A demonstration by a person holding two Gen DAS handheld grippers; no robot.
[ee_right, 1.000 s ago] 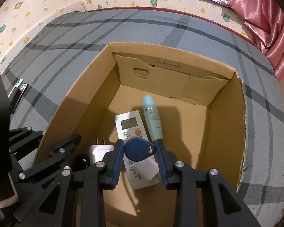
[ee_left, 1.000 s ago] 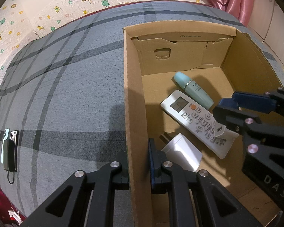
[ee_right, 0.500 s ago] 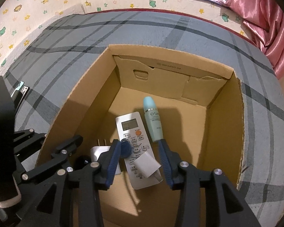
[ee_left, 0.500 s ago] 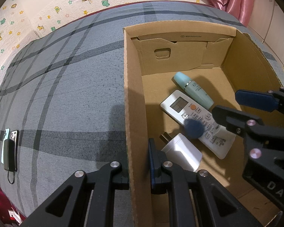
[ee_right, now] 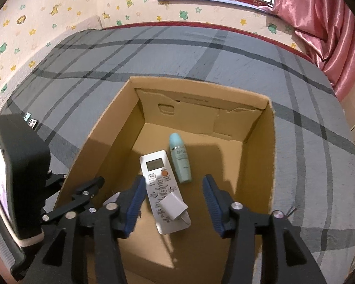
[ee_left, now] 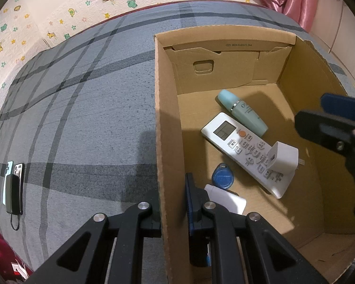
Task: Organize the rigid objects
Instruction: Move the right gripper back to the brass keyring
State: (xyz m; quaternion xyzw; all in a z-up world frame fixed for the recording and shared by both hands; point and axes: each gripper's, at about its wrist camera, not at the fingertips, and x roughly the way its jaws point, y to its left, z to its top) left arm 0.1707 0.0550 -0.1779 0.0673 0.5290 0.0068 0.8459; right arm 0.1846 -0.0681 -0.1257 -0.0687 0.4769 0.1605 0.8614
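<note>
Bedspread-borne box point(ee_left: 168, 118): remote point(ee_right: 162, 189) lies lengthwise, display farthest.

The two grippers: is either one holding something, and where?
The left gripper is shut on the cardboard box's side wall, at its top edge. The right gripper, jaws just opened, holds nothing.

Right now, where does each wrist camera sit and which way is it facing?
Left wrist: on the left hand-held gripper, angled down along the cardboard box wall it clamps; its own fingers and the right hand-held gripper show.
Right wrist: on the right hand-held gripper, above the box, looking down into it; jaws just opened, nothing between them; the left gripper shows at left.
Shared: box, remote, green bottle, small white charger, plaid bedcover.
</note>
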